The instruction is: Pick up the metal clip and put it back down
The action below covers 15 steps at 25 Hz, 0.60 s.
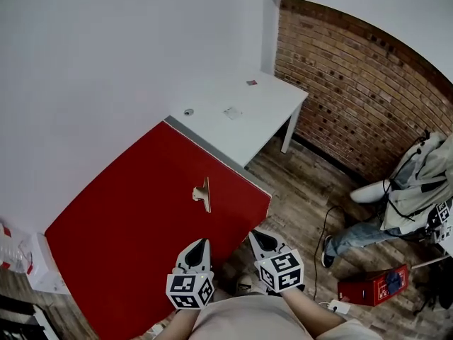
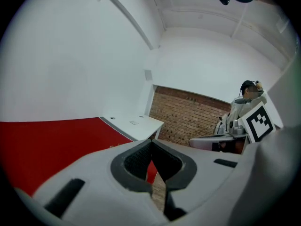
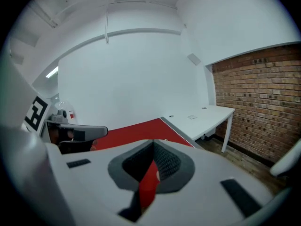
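One metal clip [image 1: 204, 193] lies on the red table [image 1: 127, 218], close to the edge that adjoins the white table [image 1: 262, 119] and not far from the red table's corner nearest the person. In the head view its long axis runs roughly from the near side to the far side of the table, with a shorter part sticking out to the left. It is too small to tell which end is the mouth.

Two hand-held grippers hang side by side over the near edge of the red table, both short of the clip and pointing towards it. The left gripper [image 1: 200, 244] has its jaws closed tip to tip, with nothing between them. The right gripper [image 1: 257, 235] also shows its jaw tips meeting in its own view, with only the red tabletop visible through the notch behind them. Neither gripper touches the clip.

Three small items sit on the white table, too small to identify. One person [image 1: 417, 190] sits by the brick wall, and one red box [image 1: 371, 285] stands on the wooden floor.
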{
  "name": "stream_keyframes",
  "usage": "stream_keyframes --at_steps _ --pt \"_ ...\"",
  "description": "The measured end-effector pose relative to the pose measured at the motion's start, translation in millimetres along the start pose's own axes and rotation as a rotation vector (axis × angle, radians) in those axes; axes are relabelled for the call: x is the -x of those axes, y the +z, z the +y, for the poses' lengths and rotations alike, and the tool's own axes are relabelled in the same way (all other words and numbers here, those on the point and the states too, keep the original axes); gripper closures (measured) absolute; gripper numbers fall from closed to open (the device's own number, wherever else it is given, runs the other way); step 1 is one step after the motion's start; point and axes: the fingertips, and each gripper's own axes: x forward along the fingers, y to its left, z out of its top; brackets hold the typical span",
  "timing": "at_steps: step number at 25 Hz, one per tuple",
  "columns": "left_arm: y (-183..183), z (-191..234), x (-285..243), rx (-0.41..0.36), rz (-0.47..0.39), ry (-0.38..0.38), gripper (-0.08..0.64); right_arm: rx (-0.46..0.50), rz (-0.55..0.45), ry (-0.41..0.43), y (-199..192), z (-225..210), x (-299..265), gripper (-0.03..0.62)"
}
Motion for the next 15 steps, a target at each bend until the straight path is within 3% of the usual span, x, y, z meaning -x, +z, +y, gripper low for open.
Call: stream_keyframes --at_steps 15 --pt "21 48 -49 -0.018 0.043 0.001 0.554 -0.039 0.007 0.019 22 -2 -66 0.586"
